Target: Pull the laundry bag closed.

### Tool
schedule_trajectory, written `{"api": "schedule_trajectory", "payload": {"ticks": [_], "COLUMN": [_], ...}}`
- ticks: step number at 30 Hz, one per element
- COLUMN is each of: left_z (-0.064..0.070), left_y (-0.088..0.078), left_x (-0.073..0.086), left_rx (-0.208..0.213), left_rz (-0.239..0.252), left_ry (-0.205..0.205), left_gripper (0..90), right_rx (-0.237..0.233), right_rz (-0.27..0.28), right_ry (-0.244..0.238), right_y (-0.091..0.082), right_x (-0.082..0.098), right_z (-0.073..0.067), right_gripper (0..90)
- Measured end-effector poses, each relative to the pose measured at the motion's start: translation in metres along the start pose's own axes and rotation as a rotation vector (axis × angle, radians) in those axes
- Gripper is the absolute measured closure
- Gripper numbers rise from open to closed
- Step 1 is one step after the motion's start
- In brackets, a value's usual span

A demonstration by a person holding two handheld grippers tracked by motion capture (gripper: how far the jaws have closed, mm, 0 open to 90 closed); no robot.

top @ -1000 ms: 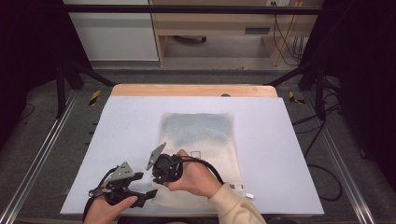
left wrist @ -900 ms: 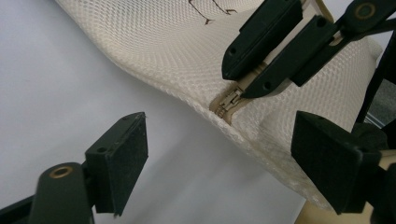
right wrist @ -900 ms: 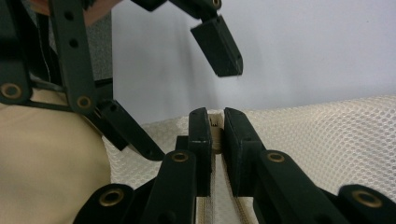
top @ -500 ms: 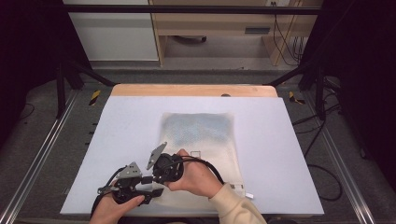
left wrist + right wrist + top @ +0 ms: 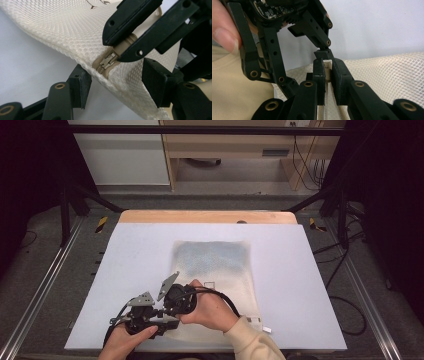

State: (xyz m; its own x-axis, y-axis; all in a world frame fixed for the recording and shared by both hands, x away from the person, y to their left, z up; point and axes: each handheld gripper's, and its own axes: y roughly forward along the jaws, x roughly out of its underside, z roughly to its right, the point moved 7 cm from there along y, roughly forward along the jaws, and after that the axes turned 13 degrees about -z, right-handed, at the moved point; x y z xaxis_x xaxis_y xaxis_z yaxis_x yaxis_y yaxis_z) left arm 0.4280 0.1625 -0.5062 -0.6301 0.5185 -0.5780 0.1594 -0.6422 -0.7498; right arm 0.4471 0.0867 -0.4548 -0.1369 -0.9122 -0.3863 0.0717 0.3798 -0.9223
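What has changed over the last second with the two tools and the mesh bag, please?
The left tool has slid right along the near edge, closing up against the right tool. Its jaws stand open astride the bag's corner. The right tool stays shut on the zipper pull, and the mesh bag lies where it was on the white table.

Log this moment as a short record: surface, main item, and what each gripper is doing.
surface: white table top
item: cream mesh zip bag, lying flat, near corner lifted
zip: beige zip pull at bag's near edge
right gripper: shut on the zip pull
left gripper: open, jaws either side of the bag's edge beside the zip
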Motion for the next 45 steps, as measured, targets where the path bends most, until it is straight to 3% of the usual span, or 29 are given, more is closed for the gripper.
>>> {"api": "schedule_trajectory", "payload": {"ticks": [13,23,35,45], "left_z": [-0.005,-0.007,-0.012,-0.011], "left_y": [0.009,0.010,0.012,0.012], "left_x": [-0.004,-0.003,-0.004,-0.003], "left_rx": [0.077,0.066,0.058,0.045], "left_rz": [-0.008,-0.013,-0.018,-0.023], "left_ry": [-0.007,-0.004,0.001,0.010], "left_gripper": [46.5,57.9,79.1,80.1], "right_rx": [-0.007,-0.008,0.001,0.001], "right_rz": [0.003,0.002,0.004,0.000], "right_ry": [0.013,0.012,0.004,0.007], "right_y": [0.000,0.000,0.003,0.003], "right_x": [-0.001,0.000,0.002,0.003], "right_z": [-0.001,0.000,0.001,0.001], "right_gripper": [82.0,82.0,82.0,81.9]}}
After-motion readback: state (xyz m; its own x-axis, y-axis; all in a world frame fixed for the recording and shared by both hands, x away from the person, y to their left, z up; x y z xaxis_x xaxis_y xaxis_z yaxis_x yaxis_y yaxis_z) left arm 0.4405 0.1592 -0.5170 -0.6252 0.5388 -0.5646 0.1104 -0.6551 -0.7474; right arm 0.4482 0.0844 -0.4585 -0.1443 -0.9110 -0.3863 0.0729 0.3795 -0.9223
